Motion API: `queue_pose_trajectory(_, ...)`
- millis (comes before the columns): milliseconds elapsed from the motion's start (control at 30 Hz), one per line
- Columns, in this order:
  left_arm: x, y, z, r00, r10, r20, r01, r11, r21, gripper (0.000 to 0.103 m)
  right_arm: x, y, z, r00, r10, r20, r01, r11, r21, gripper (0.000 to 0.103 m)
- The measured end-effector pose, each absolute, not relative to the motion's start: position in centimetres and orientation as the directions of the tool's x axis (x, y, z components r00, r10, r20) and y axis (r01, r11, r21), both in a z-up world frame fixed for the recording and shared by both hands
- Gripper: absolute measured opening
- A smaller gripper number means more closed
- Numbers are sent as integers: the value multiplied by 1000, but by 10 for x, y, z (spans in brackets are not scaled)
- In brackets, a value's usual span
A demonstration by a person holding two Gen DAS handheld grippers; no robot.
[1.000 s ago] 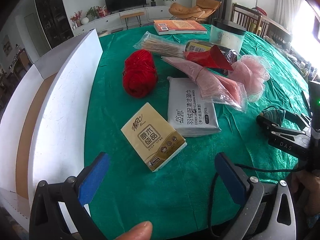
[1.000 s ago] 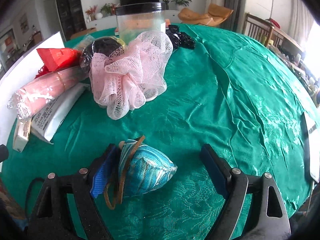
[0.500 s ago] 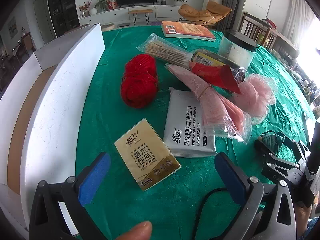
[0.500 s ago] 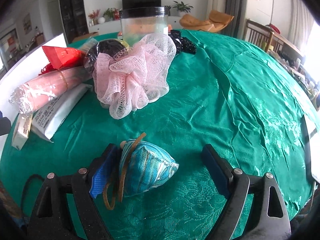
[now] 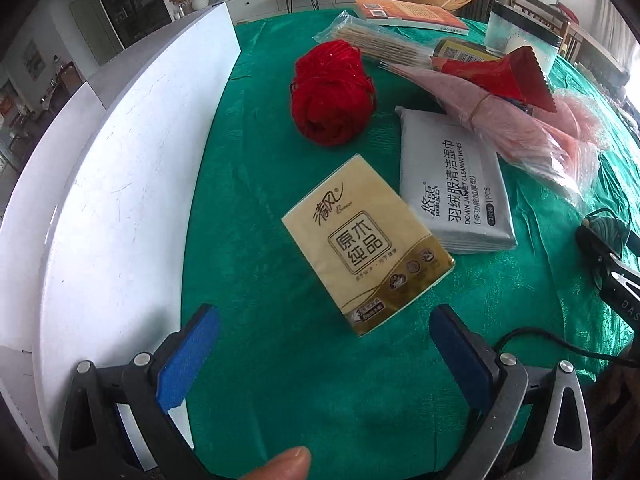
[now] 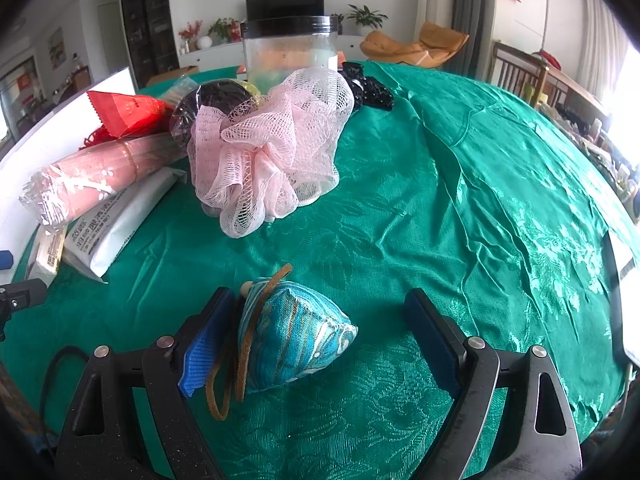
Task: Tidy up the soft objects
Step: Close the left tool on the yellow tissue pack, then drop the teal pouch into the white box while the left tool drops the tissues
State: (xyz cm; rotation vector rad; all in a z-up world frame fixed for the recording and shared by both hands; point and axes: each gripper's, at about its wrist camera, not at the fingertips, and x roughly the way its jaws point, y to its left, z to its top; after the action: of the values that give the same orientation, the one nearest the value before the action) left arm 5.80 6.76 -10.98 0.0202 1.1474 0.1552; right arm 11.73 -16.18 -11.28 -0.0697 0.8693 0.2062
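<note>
My left gripper (image 5: 324, 356) is open above the green tablecloth (image 5: 248, 240), just short of a tan tissue pack (image 5: 366, 244). Beyond it lie a grey wet-wipes pack (image 5: 456, 184), a red yarn ball (image 5: 332, 90) and a pink wrapped bundle (image 5: 516, 132). My right gripper (image 6: 320, 340) is open around a blue patterned pouch (image 6: 294, 340) with a brown cord; the pouch lies on the cloth against the left finger (image 6: 208, 340), with a gap to the right finger. A pink mesh bath pouf (image 6: 272, 148) sits further back.
A white open box (image 5: 120, 184) stands along the table's left side. At the back are a clear jar with a black lid (image 6: 290, 50), a red packet (image 6: 128, 114), a bag of sticks (image 5: 380, 42), a book (image 5: 408, 14) and a black item (image 6: 368, 88).
The left gripper has moved forward and left, so the tissue pack is nearer and more central between its fingers. The right gripper and pouch have barely moved.
</note>
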Motion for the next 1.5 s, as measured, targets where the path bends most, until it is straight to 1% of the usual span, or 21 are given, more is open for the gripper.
queue_pose_trajectory(133,51,66,-108,391,114,-913,-91,992,85,103,117,-162,-113,628,152,-764,-208,978,23,89)
queue_pose_trajectory(267,57,60,-83,466,-6,-885,-87,995,-52,103,117,-162,-113,628,151,-764,-208,978,23,89)
queue_pose_trajectory(367,76,60,-80,498,-14,-867,-142,985,-97,103,117,-162,-113,627,151,-764,-208,978,23,89)
queue_pose_trajectory(433,89,62,-92,490,34,-871,-184,981,-65,103,117,-162,-113,627,151,-764,-208,978,23,89)
queue_pose_trajectory(500,98,67,-110,432,85,-898,-220,975,-14,103,117,-162,-113,627,153,-764,-210,977,23,89)
queue_pose_trajectory(633,86,84,-127,370,95,-924,-276,961,-12,103,116,-161,-112,627,156,-764,-216,976,22,89)
queue_pose_trajectory(667,83,85,-127,365,113,-924,-272,962,10,103,115,-161,-112,627,157,-763,-217,976,22,89)
queue_pose_trajectory(767,80,86,-127,360,98,-928,-234,972,12,103,116,-161,-112,626,158,-764,-218,976,23,89)
queue_pose_trajectory(900,86,88,-129,367,96,-925,-251,968,1,103,118,-162,-110,608,173,-775,-229,973,37,89)
queue_pose_trajectory(1033,92,90,-129,393,97,-915,-238,971,0,103,122,-181,-103,571,295,-766,-250,951,180,88)
queue_pose_trajectory(1100,95,91,-130,420,89,-903,-210,978,-2,103,124,-191,-102,554,324,-767,-244,944,222,88)
queue_pose_trajectory(1167,95,91,-131,426,83,-901,-188,982,1,103,126,-195,-102,545,327,-772,-245,943,226,88)
queue_pose_trajectory(1267,95,87,-129,385,56,-921,-137,991,3,103,131,-187,-100,522,319,-791,-266,942,205,88)
queue_pose_trajectory(1300,95,86,-128,381,48,-924,-112,994,6,100,132,-182,-99,512,323,-796,-285,938,198,88)
queue_pose_trajectory(1333,94,83,-124,396,41,-917,-88,996,7,95,132,-176,-97,505,321,-801,-304,935,183,88)
queue_pose_trajectory(1400,90,81,-116,452,23,-892,-48,999,2,58,128,-168,-96,513,298,-805,-324,936,140,85)
queue_pose_trajectory(1433,89,81,-113,472,40,-881,-46,999,21,58,127,-167,-96,519,278,-808,-314,942,122,83)
queue_pose_trajectory(1467,88,84,-110,489,13,-872,-39,999,-7,57,127,-169,-97,514,259,-818,-292,949,116,57)
queue_pose_trajectory(1500,88,88,-108,501,-30,-865,-38,998,-56,56,127,-172,-98,496,257,-829,-269,954,136,44)
